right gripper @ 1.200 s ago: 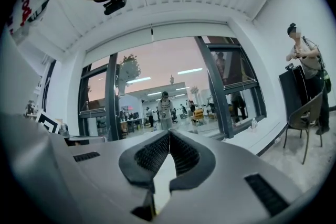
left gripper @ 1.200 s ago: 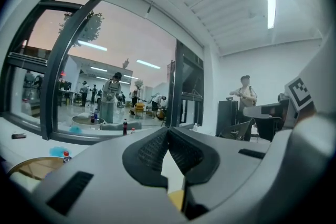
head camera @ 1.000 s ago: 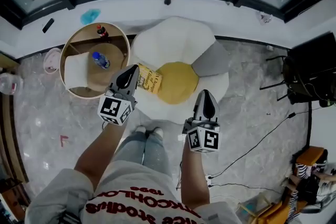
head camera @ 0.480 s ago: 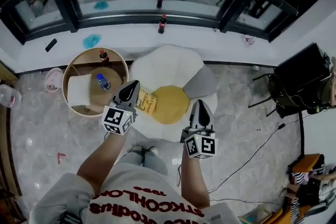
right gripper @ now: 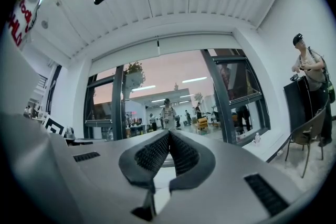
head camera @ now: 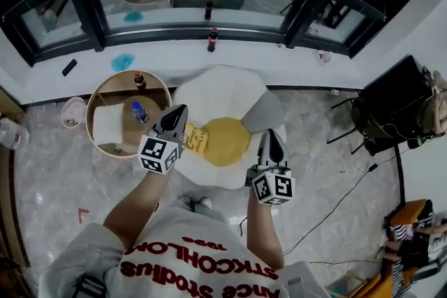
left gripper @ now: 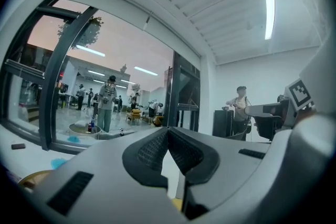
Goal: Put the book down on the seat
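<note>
My left gripper is fully closed with nothing between its jaws, and my right gripper is the same, pads together and empty. Both point level, raised above the chair. The book lies on the white seat, touching the left edge of the yellow cushion; my left gripper hides its near corner in the head view. I judge the task done. The risk now is the book's footing. It seems to rest partly against the rounded cushion near the seat's front, so it could slide off. A careless swing of my left gripper could also knock the bottle on the round counter beside it.
</note>
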